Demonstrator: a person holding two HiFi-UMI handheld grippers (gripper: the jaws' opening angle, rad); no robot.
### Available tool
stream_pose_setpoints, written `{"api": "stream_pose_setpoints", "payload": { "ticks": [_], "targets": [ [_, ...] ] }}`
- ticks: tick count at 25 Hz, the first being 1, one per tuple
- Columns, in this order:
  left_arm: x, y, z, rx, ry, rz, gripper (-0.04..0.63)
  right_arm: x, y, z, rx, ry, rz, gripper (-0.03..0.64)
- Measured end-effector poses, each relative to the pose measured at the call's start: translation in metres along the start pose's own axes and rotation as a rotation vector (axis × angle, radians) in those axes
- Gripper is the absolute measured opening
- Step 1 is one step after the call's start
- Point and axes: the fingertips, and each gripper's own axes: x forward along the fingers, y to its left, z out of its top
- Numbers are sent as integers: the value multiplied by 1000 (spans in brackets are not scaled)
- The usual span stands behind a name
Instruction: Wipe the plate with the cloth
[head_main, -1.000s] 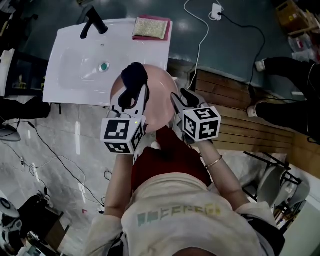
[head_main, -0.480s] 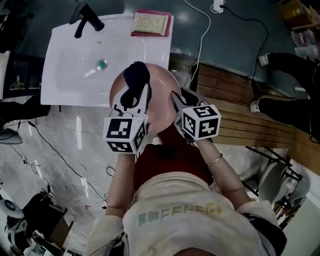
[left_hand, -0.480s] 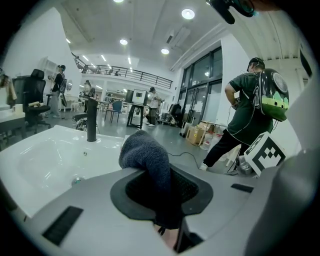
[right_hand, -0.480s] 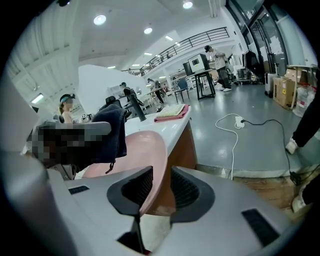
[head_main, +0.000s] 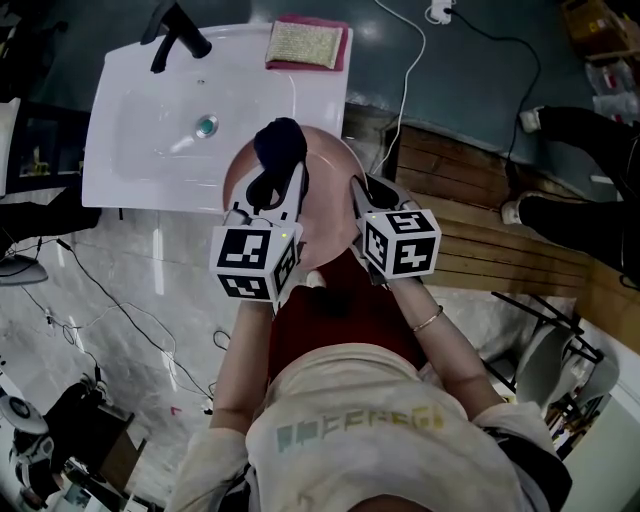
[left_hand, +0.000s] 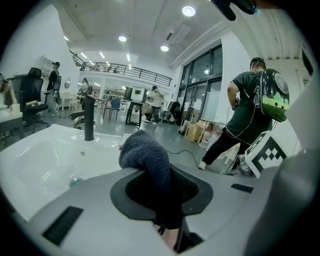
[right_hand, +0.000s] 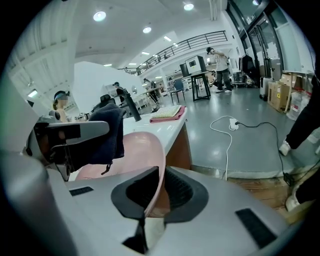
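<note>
A pink plate is held above the sink's right end; its rim runs between the jaws of my right gripper, which are closing and press on it. My left gripper is shut on a dark blue cloth, bunched above the fingers and lying over the plate's far left part. In the left gripper view the cloth fills the gap between the jaws of my left gripper. The right gripper view shows the cloth hanging against the plate's face, left of my right gripper.
A white sink with a black tap lies beyond the plate. A pink and yellow sponge pad rests on its back right corner. A white cable crosses the floor. Wooden boards and a standing person are at the right.
The right gripper's jaws have drawn in onto the plate's right rim. The left gripper with the cloth has shifted slightly over the plate.
</note>
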Motion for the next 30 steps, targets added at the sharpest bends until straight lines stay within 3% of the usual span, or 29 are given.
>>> {"api": "stream_pose_setpoints", "payload": {
  "ticks": [8,15,30],
  "targets": [
    [22,-43,22,98,15,-118,80,-2,0,0,12,3,-31,63],
    [50,-71,15,173,68,-190,80,-2,1,2,20,-2,-37,63],
    [80,-45,-25,183,197,-117,80,4,-2,5,10,-5,-37,63]
  ]
}}
